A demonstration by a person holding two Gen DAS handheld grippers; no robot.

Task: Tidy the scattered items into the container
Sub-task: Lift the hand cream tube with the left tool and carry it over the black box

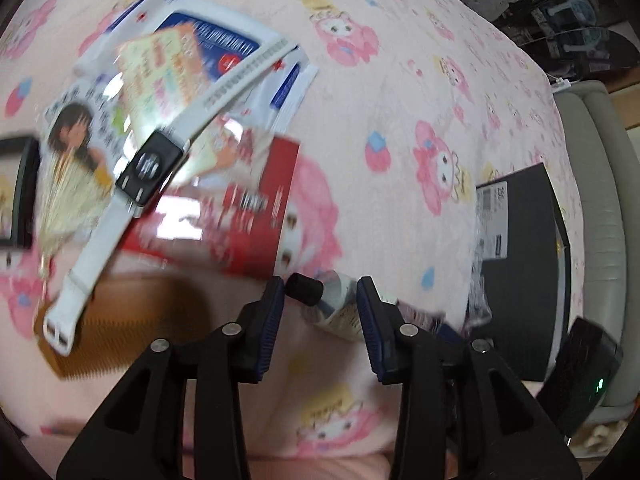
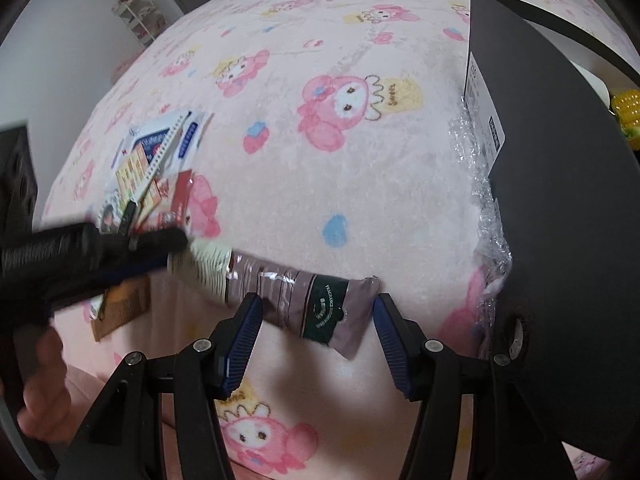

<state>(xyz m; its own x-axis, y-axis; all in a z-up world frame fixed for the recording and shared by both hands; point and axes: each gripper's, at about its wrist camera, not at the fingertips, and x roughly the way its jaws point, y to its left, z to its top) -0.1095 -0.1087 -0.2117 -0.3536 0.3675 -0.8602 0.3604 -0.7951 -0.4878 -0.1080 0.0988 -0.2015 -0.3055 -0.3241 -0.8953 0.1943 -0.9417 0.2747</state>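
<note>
A mauve cream tube (image 2: pixel 316 300) with a black cap (image 1: pixel 305 289) lies on the pink blanket between both grippers. My left gripper (image 1: pixel 321 294) is open, jaws on either side of the cap end. My right gripper (image 2: pixel 318 308) is open, jaws on either side of the tube's flat end. A pile of scattered items lies to the left: a white watch (image 1: pixel 148 164), a red packet (image 1: pixel 224 216), a blue-and-white pack (image 1: pixel 224 48), a photo card (image 1: pixel 76 136), a brown comb (image 1: pixel 104 320). The black box (image 2: pixel 560 200) stands at the right.
The pink patterned blanket (image 2: pixel 360 160) covers the bed. Bubble wrap (image 2: pixel 484 200) lies against the box's side. Yellow toy corn (image 2: pixel 628 108) shows inside the box. A dark frame (image 1: pixel 24 192) sits at the far left. A shelf (image 2: pixel 136 12) stands beyond the bed.
</note>
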